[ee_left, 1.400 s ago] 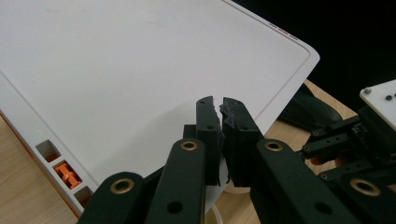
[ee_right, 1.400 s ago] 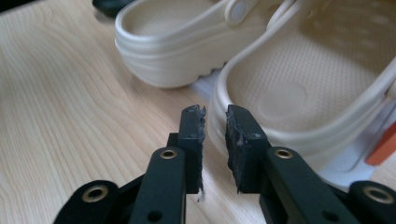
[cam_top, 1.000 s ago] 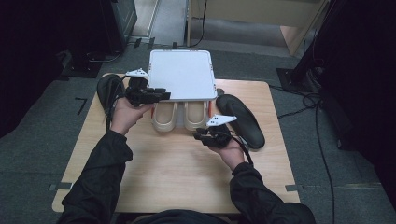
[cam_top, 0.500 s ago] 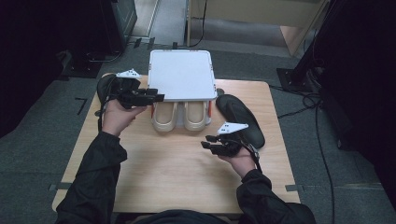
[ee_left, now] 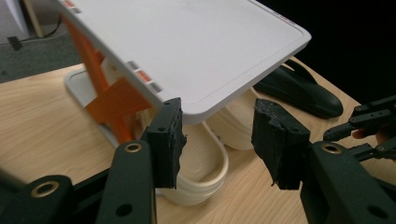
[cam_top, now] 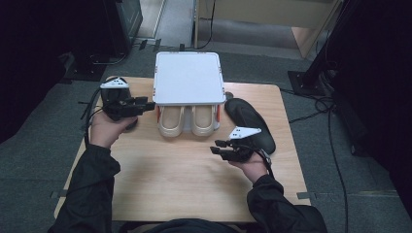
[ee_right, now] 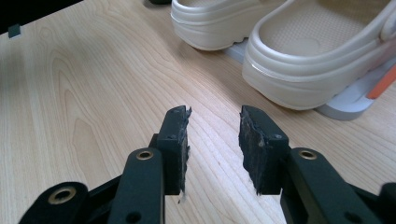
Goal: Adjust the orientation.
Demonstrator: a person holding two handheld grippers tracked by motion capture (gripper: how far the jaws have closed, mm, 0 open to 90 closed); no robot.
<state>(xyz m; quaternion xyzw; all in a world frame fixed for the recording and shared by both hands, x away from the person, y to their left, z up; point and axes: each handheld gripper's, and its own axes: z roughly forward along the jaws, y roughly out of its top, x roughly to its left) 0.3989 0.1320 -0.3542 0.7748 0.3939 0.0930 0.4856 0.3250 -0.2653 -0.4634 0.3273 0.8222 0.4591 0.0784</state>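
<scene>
Black sleeves; black grippers, left gripper [cam_top: 145, 103], right gripper [cam_top: 217, 146]; grey three-cornered plates; brass rivets; ragged-edged jaws.

Two cream clogs [cam_top: 186, 121] – one white rack [cam_top: 188, 77] – two black insoles [cam_top: 250, 124] – two grippers [cam_top: 141, 103]

My left gripper [cam_top: 145, 103] backs off left of the white rack [cam_top: 188, 77]; right gripper [cam_top: 219, 146] retreats nearer me, away from it.
</scene>
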